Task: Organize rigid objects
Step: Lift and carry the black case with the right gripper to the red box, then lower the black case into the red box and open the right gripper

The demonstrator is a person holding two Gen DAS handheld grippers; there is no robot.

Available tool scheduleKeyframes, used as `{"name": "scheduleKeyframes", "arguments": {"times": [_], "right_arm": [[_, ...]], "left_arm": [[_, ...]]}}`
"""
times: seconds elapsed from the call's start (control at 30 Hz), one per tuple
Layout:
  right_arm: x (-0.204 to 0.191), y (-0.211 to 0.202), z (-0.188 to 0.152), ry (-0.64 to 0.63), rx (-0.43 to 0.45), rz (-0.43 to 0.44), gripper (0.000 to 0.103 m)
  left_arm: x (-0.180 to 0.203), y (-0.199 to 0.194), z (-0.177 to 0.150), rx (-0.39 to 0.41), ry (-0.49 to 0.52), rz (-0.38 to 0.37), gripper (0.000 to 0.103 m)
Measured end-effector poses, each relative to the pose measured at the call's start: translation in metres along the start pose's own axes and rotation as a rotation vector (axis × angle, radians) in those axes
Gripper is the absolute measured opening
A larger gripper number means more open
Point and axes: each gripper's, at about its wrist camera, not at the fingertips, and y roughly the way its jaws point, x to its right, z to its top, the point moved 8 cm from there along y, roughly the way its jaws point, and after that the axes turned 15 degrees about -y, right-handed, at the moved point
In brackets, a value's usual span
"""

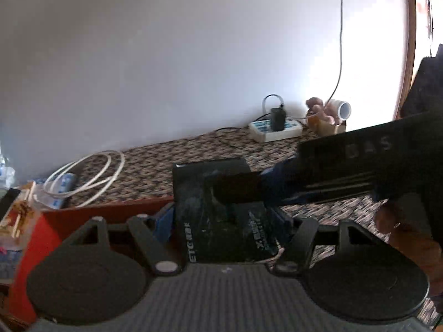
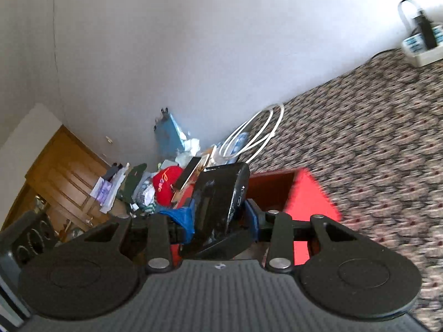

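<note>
Red box [image 2: 307, 191] sits just beyond the right jaws, open top showing. Left gripper [image 1: 224, 218] is clamped on the wide faces of a black power bank [image 1: 218, 210], blue pads pressing both sides. Right gripper [image 2: 221, 213] pinches that same bank [image 2: 221, 193] edgewise, across its thin side. Only the left view shows the right gripper reaching in; only the right view shows a clutter pile [image 2: 155, 185] left of its jaws.

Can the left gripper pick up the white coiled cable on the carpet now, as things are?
Probably not. The left gripper is shut on a black box, so its jaws are occupied. The white coiled cable lies uncovered on the carpet, beyond the red box; the box must be put down first.
</note>
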Motion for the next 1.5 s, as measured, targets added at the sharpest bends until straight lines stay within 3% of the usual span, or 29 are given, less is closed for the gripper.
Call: {"name": "scheduleKeyframes", "arguments": {"times": [0.17, 0.33, 0.53, 0.73, 1.03, 1.5], "right_arm": [[-0.023, 0.063, -0.006, 0.054, -0.054, 0.01, 0.023], [-0.025, 0.114, -0.023, 0.146, -0.126, -0.032, 0.021], [-0.03, 0.136, -0.032, 0.166, -0.155, -0.082, 0.021], [-0.027, 0.138, -0.041, 0.135, -0.207, -0.167, 0.019], [-0.008, 0.122, -0.042, 0.252, -0.128, -0.273, 0.02], [-0.01, 0.12, -0.042, 0.239, -0.126, -0.312, 0.021]], "left_arm": [[-0.055, 0.002, -0.001, -0.037, 0.024, 0.018, 0.067], [-0.114, 0.031, -0.011, -0.17, -0.056, 0.005, 0.068], [-0.148, 0.043, -0.022, -0.238, -0.081, 0.015, 0.068], [-0.155, 0.049, -0.031, -0.278, -0.106, -0.001, 0.064], [-0.156, 0.054, -0.03, -0.288, -0.118, 0.027, 0.061], [-0.154, 0.051, -0.029, -0.268, -0.083, 0.045, 0.067]]}}
